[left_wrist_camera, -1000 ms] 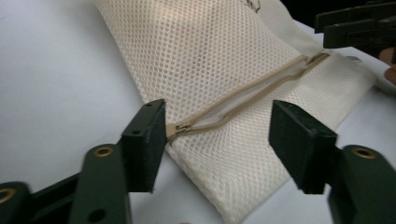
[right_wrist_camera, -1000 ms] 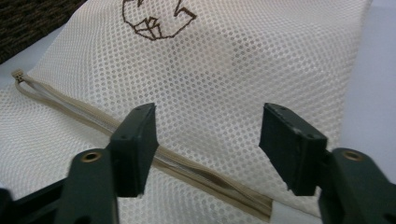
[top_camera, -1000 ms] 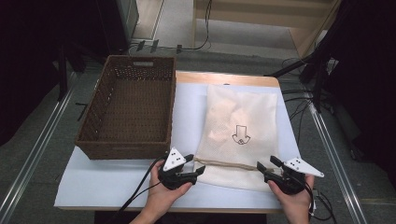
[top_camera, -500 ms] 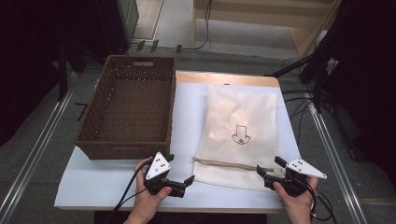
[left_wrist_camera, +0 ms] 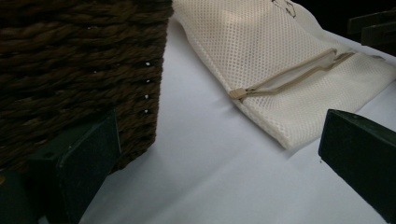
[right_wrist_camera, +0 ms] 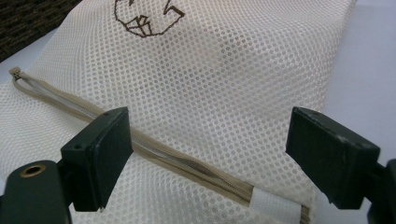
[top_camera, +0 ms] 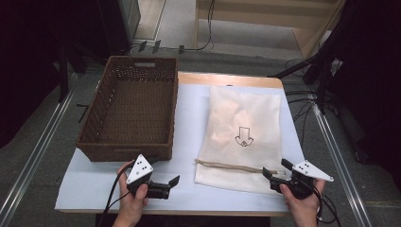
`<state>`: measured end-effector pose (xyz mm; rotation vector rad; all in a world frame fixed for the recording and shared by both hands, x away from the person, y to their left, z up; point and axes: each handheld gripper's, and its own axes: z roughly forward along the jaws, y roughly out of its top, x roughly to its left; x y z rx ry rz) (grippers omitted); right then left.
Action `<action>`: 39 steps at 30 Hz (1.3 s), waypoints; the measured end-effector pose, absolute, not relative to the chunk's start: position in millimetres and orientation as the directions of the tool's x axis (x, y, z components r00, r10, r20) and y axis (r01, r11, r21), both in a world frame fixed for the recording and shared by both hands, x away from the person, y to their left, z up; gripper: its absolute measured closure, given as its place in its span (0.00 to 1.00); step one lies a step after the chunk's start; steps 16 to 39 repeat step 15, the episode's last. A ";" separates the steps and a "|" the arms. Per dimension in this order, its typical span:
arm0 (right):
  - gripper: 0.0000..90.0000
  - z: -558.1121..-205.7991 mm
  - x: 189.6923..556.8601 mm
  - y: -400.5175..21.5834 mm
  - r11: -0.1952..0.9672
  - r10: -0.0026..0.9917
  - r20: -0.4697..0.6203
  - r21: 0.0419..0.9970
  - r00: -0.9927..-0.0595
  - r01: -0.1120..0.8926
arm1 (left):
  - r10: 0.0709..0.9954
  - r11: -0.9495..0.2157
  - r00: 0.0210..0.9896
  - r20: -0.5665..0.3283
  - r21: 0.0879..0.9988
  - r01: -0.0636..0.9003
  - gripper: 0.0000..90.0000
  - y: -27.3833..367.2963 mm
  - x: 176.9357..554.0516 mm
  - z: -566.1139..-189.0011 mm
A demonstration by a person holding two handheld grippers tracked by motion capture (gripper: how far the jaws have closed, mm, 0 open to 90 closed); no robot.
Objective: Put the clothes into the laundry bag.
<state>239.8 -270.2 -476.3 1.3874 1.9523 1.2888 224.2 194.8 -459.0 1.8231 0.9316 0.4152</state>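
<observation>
Cream mesh makes up the laundry bag, which lies flat on the right half of the counter, its closed top toward the far edge and its zipped end toward the near edge. A brown arrow mark is stitched near its middle, and a tan zipper runs across it close to the near end. A dark woven basket sits on the left half, along the left edge and apart from the bag.

The right gripper rests at the bag's near right corner, held by a hand at the near edge. In the right gripper view its fingers stand spread wide; they have just been opening, with the zipper's end and the mesh lying between them but not pinched.

The left gripper is near the near edge, just in front of the basket's near right corner and well apart from the bag. Its fingers are spread too, having just been opening, with only the white counter cover between them. In the left gripper view the basket wall rises beside one finger, and the bag's zipped end lies beyond.
</observation>
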 end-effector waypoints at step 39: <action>0.16 -482.2 244.1 -272.9 0.073 0.904 0.166 0.848 -0.393 0.526 | 0.798 -0.193 0.592 -0.112 0.884 0.427 0.00 209.3 223.0 -464.1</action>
